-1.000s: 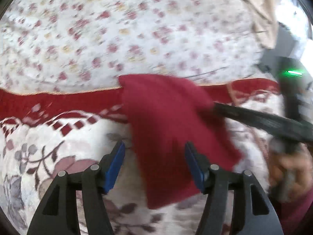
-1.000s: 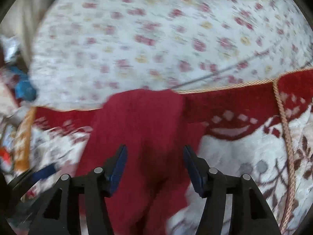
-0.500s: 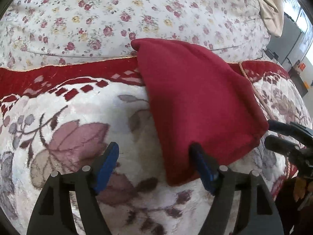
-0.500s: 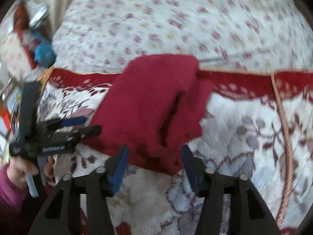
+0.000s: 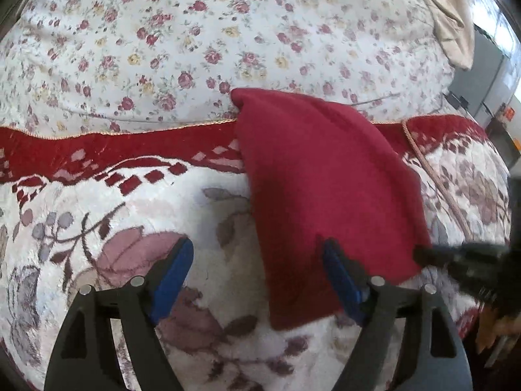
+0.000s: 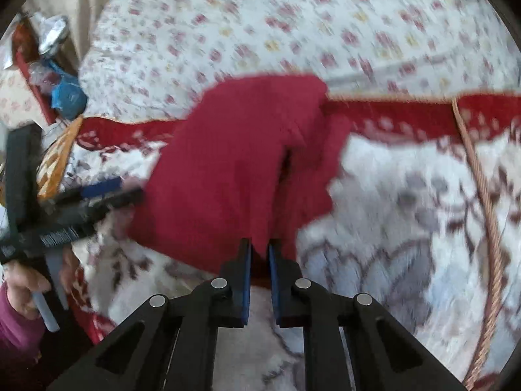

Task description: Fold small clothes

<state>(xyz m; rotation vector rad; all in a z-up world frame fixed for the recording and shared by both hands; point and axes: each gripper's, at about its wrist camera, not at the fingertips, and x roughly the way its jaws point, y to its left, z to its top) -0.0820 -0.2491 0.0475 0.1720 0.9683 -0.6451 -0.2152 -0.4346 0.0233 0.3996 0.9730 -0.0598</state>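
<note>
1. right, the red garment [image 5: 325, 189] lies on the plush flower-patterned blanket [image 5: 202, 228], its far tip reaching over the blanket's dark red border [image 5: 97, 150] toward the rose-print quilt [image 5: 228, 32] beyond.
2. right gripper [image 6: 259, 254] has its blue pads drawn in close on the near hem of the garment [image 6: 228, 163], a pinch of red cloth caught between them: clamped on it.
3. left gripper [image 5: 257, 273] is a different story: jaws apart and opening, the garment's near left corner sitting between the pads, the right one against the cloth but no squeeze.
4. handling, by my read: soft, light, floppy knit or fleece; it will sag and drape the moment it lifts, so hems and corners are the places to hold, not the middle.
5. texture: matte and fuzzy, thick enough to hold a rounded fold along its upper edge; from the right wrist view a dark slit shows where layers overlap, on the side of the garment toward the twisted gold cord [image 6: 482, 195].
6. the blanket is deep-piled, likely grippy under the cloth; the quilt behind looks smooth and stitched.
</note>
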